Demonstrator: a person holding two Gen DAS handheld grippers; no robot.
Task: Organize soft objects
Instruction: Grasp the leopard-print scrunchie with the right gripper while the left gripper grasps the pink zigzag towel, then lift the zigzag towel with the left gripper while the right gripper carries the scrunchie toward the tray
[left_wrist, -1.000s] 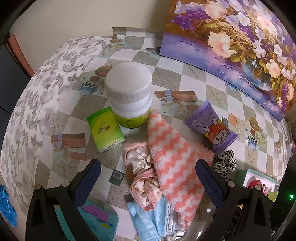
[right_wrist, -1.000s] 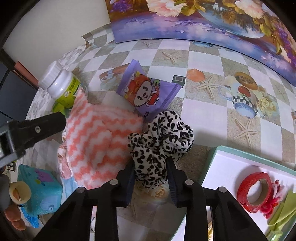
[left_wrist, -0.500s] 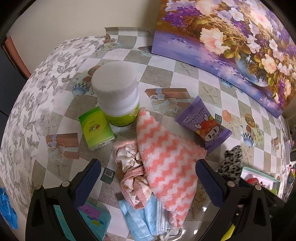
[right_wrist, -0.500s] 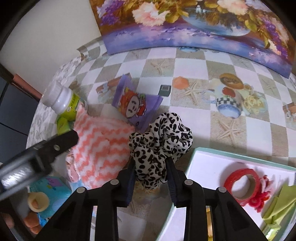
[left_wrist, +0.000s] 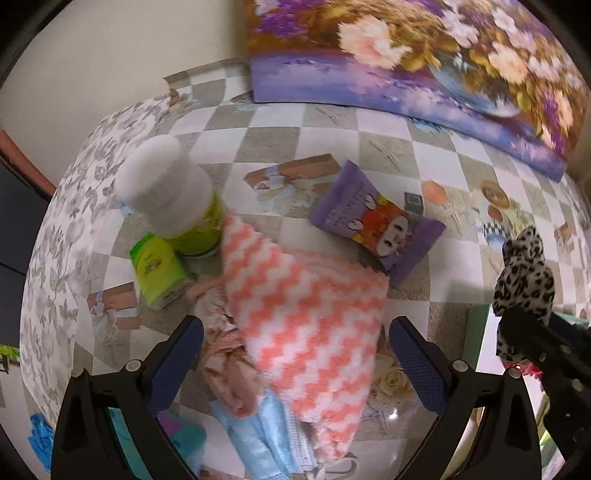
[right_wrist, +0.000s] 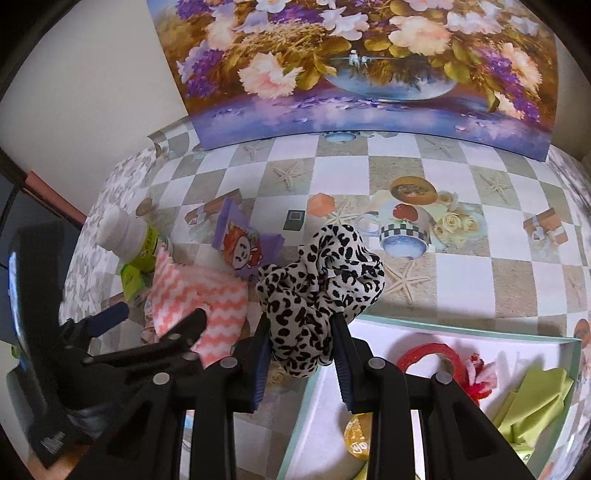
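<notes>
A leopard-print scrunchie (right_wrist: 317, 291) hangs above the table, and my right gripper (right_wrist: 301, 343) is shut on its lower part. The same scrunchie (left_wrist: 524, 273) shows at the right edge of the left wrist view, in the right gripper's black fingers. My left gripper (left_wrist: 295, 354) stands open over a pink-and-white zigzag cloth (left_wrist: 306, 314). Under that cloth lie a pink floral scrunchie (left_wrist: 225, 373) and a blue face mask (left_wrist: 266, 443). The white tray (right_wrist: 332, 417) with a green rim sits below the right gripper.
A white bottle (left_wrist: 166, 199) and a green box (left_wrist: 159, 269) stand left of the cloth, a purple snack packet (left_wrist: 376, 225) behind it. The tray holds a red tape roll (right_wrist: 428, 358) and green cloth (right_wrist: 535, 402). A flower painting (right_wrist: 362, 66) leans at the back.
My right gripper has lifted the leopard scrunchie off the table and carried it towards the tray. My left gripper has shifted over the zigzag cloth and stays open.
</notes>
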